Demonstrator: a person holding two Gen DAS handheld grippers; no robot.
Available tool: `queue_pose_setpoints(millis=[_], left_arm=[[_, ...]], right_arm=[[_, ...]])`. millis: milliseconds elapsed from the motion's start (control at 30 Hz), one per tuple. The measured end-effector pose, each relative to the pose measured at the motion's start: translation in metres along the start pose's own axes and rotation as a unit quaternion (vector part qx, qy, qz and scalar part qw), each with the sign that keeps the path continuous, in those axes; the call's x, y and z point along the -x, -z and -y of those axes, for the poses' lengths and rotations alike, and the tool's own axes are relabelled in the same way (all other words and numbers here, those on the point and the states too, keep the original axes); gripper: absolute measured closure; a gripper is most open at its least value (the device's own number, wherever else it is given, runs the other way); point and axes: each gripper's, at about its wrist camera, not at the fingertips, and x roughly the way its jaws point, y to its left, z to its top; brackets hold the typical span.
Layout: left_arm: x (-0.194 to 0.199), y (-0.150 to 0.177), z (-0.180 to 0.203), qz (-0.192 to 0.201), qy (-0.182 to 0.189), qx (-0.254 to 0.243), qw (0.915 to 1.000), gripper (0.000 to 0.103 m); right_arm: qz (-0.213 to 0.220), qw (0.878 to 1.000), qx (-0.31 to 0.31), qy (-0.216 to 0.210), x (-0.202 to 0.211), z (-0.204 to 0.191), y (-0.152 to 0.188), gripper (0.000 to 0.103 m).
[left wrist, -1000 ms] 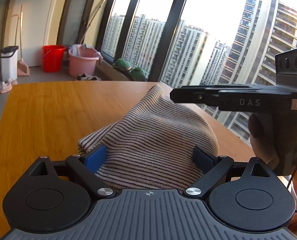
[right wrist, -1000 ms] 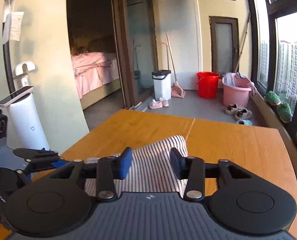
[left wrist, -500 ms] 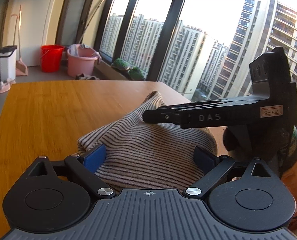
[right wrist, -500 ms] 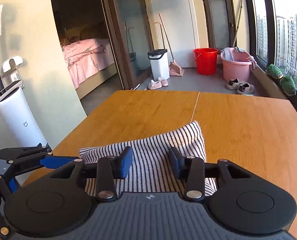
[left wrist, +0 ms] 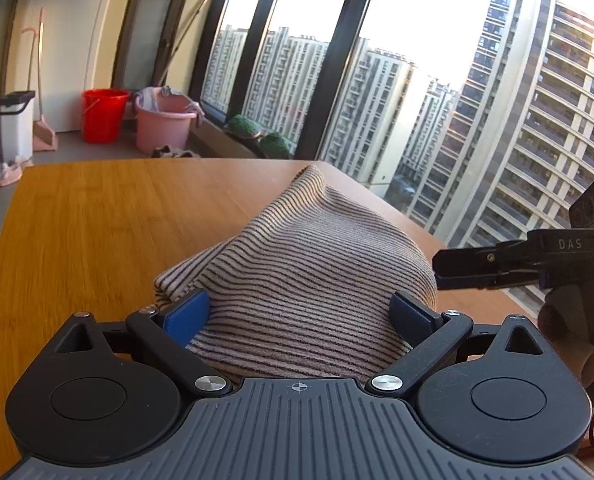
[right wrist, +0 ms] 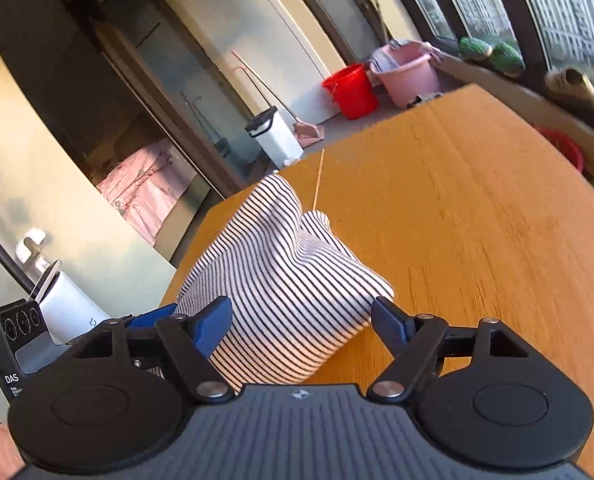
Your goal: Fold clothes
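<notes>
Through my left gripper [left wrist: 301,312] I saw the striped garment [left wrist: 305,276] bunched on the wooden table [left wrist: 97,216] directly ahead, a soft knit in pale cream crossed by thin dark stripes, warmed to a brownish tone by the low sun from the window. It lay as a rounded heap, humped in the middle, with one corner pulled up into a peak at the far end and a thinner doubled edge trailing off toward my left finger. My left jaws stood wide apart with the near part of the heap lying between the blue pads; I could not tell whether either pad actually pressed the cloth. From my right gripper [right wrist: 303,326] the same cloth looked much whiter, the stripes crisp and nearly black. Here it sat just ahead and to the left of centre, folded over itself into a thick bundle with a deep crease down the middle and a rounded lobe bulging toward the right finger. Those jaws had just been opening and stood spread, the bundle between them, the left pad against its edge and the right pad clear of it, so nothing was clamped. The right unit also showed in the left view, just beside the heap's right flank.
</notes>
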Motion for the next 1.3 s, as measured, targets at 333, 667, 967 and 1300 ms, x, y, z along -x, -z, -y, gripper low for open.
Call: queue_pose_setpoints(millis=[333, 667, 967, 1300], left_arm=[[0.001, -0.001, -0.001, -0.006, 0.001, 0.011, 0.9999, 0.003], [0.03, -0.015, -0.007, -0.03, 0.052, 0.004, 0.9982, 0.0], [-0.024, -0.05, -0.047, -0.036, -0.032, 0.06, 0.997, 0.023], [-0.043, -0.026, -0.075, -0.061, 0.025, 0.152, 0.9862, 0.015]], right_arm=[[-0.012, 0.997, -0.068, -0.044, -0.033, 0.008, 0.009, 0.024], [0.009, 0.998, 0.058, -0.003, -0.057, -0.018, -0.015, 0.03], [0.021, 0.998, 0.055, -0.006, -0.05, -0.019, -0.009, 0.025], [-0.037, 0.994, -0.04, -0.096, -0.052, 0.003, 0.019, 0.016]])
